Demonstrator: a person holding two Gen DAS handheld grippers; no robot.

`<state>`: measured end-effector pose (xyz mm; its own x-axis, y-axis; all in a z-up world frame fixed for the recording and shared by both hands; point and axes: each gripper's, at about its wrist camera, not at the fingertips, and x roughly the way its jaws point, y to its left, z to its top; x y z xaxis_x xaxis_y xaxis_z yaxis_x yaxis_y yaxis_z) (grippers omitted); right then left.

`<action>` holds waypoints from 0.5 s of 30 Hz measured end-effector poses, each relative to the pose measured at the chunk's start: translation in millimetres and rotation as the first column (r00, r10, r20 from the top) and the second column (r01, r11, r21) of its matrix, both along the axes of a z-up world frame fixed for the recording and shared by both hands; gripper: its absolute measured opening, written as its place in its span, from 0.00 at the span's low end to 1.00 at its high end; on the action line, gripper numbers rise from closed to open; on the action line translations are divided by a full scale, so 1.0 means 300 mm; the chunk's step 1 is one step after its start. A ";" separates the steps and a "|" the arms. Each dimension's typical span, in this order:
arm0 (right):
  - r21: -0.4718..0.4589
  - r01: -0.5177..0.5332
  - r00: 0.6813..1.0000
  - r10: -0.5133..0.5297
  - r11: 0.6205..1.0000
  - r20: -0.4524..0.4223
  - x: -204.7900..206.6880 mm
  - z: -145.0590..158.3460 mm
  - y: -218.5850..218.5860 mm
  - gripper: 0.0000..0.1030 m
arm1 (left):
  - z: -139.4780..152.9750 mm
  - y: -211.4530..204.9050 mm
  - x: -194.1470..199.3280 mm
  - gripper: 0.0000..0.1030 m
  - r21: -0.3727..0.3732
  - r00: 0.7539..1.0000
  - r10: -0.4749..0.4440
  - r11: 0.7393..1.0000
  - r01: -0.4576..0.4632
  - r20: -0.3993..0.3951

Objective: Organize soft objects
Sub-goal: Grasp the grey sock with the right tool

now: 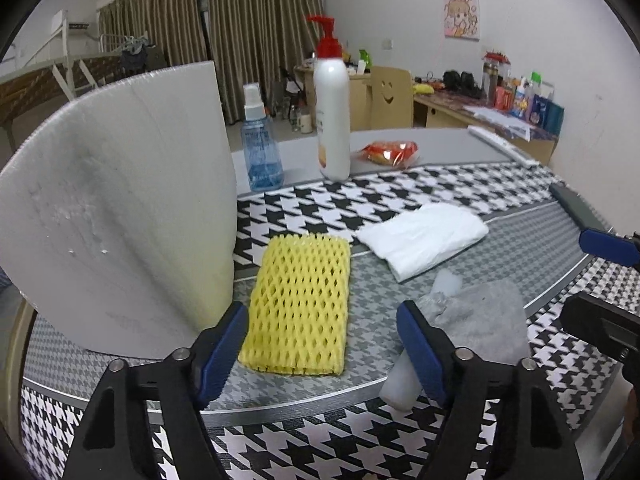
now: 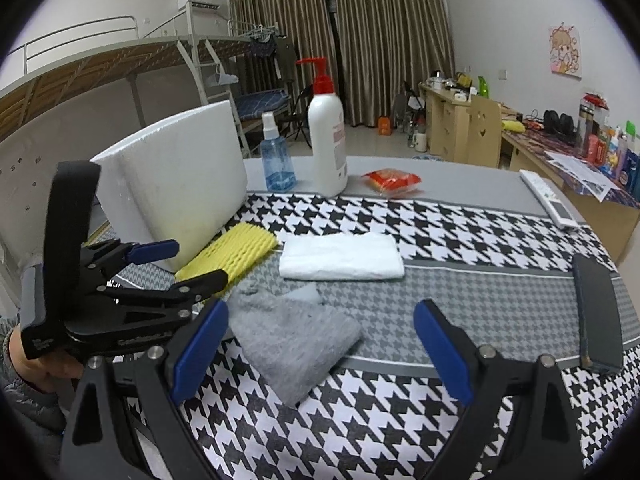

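Left gripper (image 1: 322, 344) spread wide, holding nothing, poised above the near end of the yellow foam net (image 1: 301, 304). Right gripper (image 2: 320, 344) likewise gaping and bare, over the gray cloth (image 2: 294, 338). Landmark: white foam board (image 1: 120, 216). Net flat just right of the board; folded white towel (image 1: 424, 236) farther right of it; gray cloth nearer, beyond the net.
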<state>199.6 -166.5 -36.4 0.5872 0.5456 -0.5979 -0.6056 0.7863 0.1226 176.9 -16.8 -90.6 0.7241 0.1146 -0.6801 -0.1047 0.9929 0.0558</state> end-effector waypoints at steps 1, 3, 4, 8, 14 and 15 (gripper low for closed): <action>-0.001 -0.004 1.000 0.004 1.000 -0.004 0.001 -0.003 0.003 0.93 | -0.006 0.000 0.003 0.73 0.003 1.000 0.003 1.000 -0.003 -0.006; -0.004 -0.017 1.000 0.017 1.000 -0.009 -0.001 -0.010 0.011 0.93 | -0.011 0.006 0.009 0.72 0.004 1.000 0.012 1.000 -0.012 -0.015; -0.007 -0.021 1.000 0.021 1.000 -0.011 -0.001 -0.014 0.015 0.93 | -0.015 0.008 0.011 0.72 0.005 1.000 0.016 1.000 -0.016 -0.018; -0.020 -0.037 0.999 0.036 0.999 -0.025 0.004 -0.028 0.031 0.93 | -0.025 0.015 0.016 0.71 0.007 0.999 0.024 1.000 -0.023 -0.029; -0.036 -0.061 0.997 0.059 0.997 -0.058 0.011 -0.059 0.050 0.91 | -0.046 0.021 0.028 0.63 0.002 0.998 0.024 1.000 -0.024 -0.059; -0.039 -0.064 0.996 0.061 0.997 -0.062 0.011 -0.063 0.052 0.90 | -0.049 0.022 0.030 0.62 0.000 0.998 0.024 1.000 -0.024 -0.065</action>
<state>202.9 -151.0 -55.3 0.5147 0.5545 -0.6539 -0.6460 0.7523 0.1295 185.9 -10.2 -105.2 0.6757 0.1308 -0.7255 -0.1249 0.9902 0.0622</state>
